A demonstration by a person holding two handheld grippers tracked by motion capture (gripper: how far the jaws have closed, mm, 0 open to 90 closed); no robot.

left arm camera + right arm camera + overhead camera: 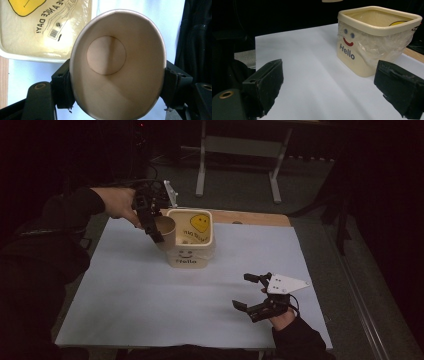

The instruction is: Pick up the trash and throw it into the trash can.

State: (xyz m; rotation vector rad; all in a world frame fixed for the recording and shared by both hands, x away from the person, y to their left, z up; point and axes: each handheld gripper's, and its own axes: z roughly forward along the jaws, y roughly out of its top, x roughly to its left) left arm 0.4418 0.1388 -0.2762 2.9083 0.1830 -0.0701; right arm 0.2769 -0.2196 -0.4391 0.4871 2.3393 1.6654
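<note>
The worktop (125, 305) is a pale sheet over a wooden table, and towards its far edge, about midway along, stands a cream square bin (192, 251) lined with a clear plastic bag that carries a yellow smiley and a printed greeting; the bin's front wall shows a small face and the word "Hello". The step in hand looks like dropping a paper cup (165, 231) into that bin, and to do it well the left gripper (150, 222) should carry the cup a little further over the bin's rim, so the whole cup is above the opening and not the near-left wall, then tip or lower it before the jaws part, since a light cup let go over the rim could bounce out onto the sheet. The liner is loose and crinkled, so the cup should go in clear of its folds. The left gripper's jaws are clamped on the cup's sides, one pad on each flank, and the squeeze presses its mouth into an oval in the left gripper view. The cup is beige, empty and clean inside, held tilted in the air at the bin's left corner, touching or just beside its rim. The right gripper (252, 292) rests near the worktop's near right corner, jaws spread wide with nothing between them
</note>
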